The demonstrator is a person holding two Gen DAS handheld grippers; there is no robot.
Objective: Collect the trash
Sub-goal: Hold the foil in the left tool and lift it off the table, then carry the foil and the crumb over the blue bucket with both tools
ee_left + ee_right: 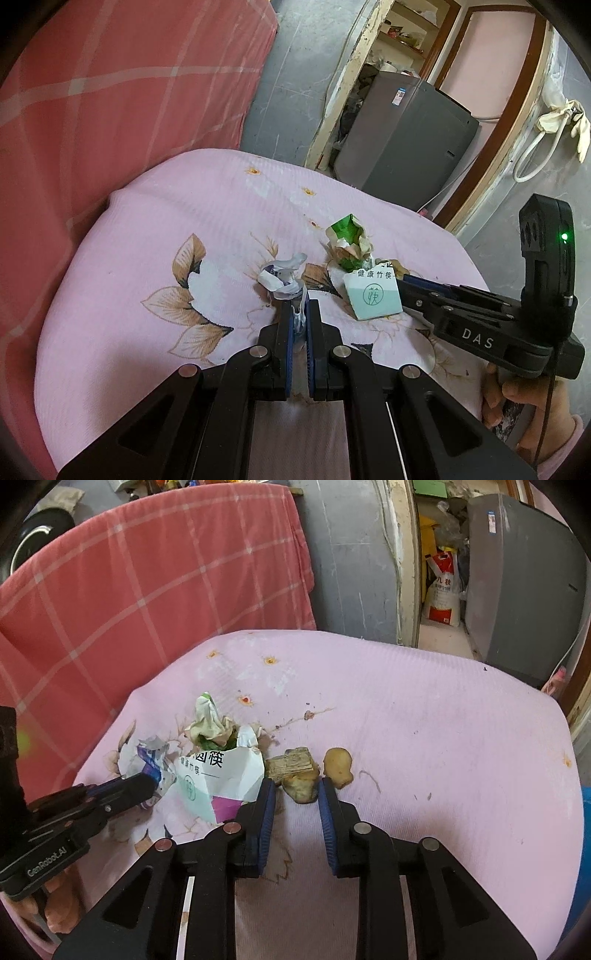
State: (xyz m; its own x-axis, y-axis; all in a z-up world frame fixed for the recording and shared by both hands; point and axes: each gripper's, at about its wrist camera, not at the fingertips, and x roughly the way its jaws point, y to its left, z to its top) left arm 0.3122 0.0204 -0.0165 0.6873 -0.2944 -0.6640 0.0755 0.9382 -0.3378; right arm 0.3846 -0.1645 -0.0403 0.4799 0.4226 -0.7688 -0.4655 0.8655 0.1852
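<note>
Trash lies on a pink flowered cloth [166, 229]. My left gripper [300, 314] is shut on a crumpled white and blue wrapper [282, 277]; it also shows in the right wrist view [153, 764]. Beside it lie a crumpled green and cream wrapper [347, 242] and a white chopstick packet [373, 295]. My right gripper [296, 788] is open around a brown peel scrap [300, 788]. A woody chunk [291, 764] lies just beyond its left finger and a second yellowish peel [338, 766] by its right fingertip. The chopstick packet [218, 775] lies left of it.
A red checked blanket [147, 579] hangs behind the cloth [424, 720]. A grey appliance [410, 133] stands on the floor at the back right, next to a doorway with a red and white sack [443, 590]. The cloth drops off at its far edge.
</note>
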